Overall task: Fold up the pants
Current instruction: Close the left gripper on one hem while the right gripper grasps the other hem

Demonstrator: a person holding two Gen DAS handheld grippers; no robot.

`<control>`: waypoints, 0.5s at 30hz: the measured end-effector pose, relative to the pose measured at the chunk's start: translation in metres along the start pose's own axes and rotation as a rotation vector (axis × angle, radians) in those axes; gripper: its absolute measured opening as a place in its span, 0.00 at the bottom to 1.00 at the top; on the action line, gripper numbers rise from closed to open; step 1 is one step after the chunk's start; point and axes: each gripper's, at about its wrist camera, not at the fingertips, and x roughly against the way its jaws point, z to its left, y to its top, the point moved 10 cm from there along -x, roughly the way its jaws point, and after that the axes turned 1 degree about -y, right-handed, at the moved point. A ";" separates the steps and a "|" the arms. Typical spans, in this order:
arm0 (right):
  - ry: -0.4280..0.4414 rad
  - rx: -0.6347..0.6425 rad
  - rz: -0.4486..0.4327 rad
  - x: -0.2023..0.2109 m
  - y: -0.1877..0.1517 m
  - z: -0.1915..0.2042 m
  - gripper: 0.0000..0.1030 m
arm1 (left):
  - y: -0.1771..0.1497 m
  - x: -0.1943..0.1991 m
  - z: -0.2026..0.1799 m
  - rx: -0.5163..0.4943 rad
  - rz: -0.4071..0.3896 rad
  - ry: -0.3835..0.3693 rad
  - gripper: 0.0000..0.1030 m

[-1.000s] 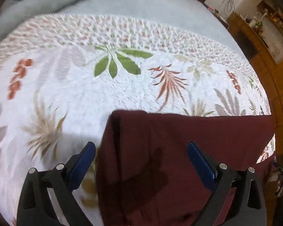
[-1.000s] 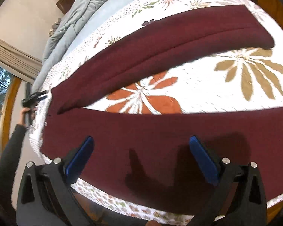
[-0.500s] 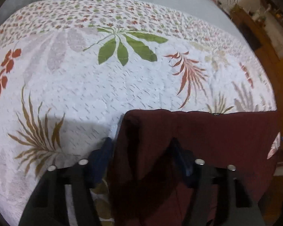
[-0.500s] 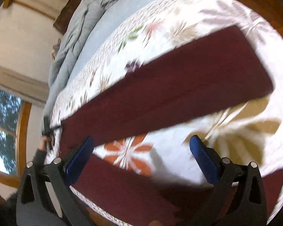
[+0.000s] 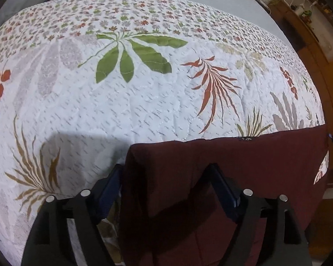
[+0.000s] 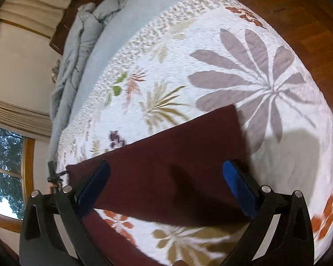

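The maroon pants (image 5: 244,177) lie spread on a quilt (image 5: 133,110) printed with leaves, which covers a bed. Taking the quilt as the landmark: in the left wrist view the pants cover its near right part, their upper edge running across to the quilt's right border and their raised corner standing near the middle of the near side.

The left gripper (image 5: 166,181) points steeply down at that corner. Its jaws are opening, with the corner of the pants between them; one blue pad (image 5: 110,188) sits just left of the cloth edge, over bare quilt, and the other lies over the maroon fabric. Whether either pad touches the cloth cannot be told.

In the right wrist view 1 leg (image 6: 177,155) runs slantwise across the quilt's near half, its cut end lying beside a large grey leaf print (image 6: 250,75). A 2nd strip of maroon cloth shows at the quilt's near left edge. The right gripper (image 6: 166,188) hangs above that leg with its jaws wide apart and nothing held; the picture is somewhat blurred.

Beyond the quilt's far edge lie a grey sheet (image 6: 131,22) and a bunched grey duvet (image 6: 77,51).
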 end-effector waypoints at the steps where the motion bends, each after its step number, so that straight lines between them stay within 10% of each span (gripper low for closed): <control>1: -0.007 0.004 0.008 -0.002 0.002 -0.004 0.98 | 0.000 0.000 0.000 -0.001 0.001 0.005 0.76; 5: -0.030 0.022 0.045 -0.013 0.014 -0.020 0.98 | 0.002 0.006 0.003 0.000 -0.021 0.014 0.45; 15: 0.000 0.099 0.085 -0.031 0.023 -0.027 0.98 | 0.005 0.001 0.006 0.039 -0.053 0.021 0.41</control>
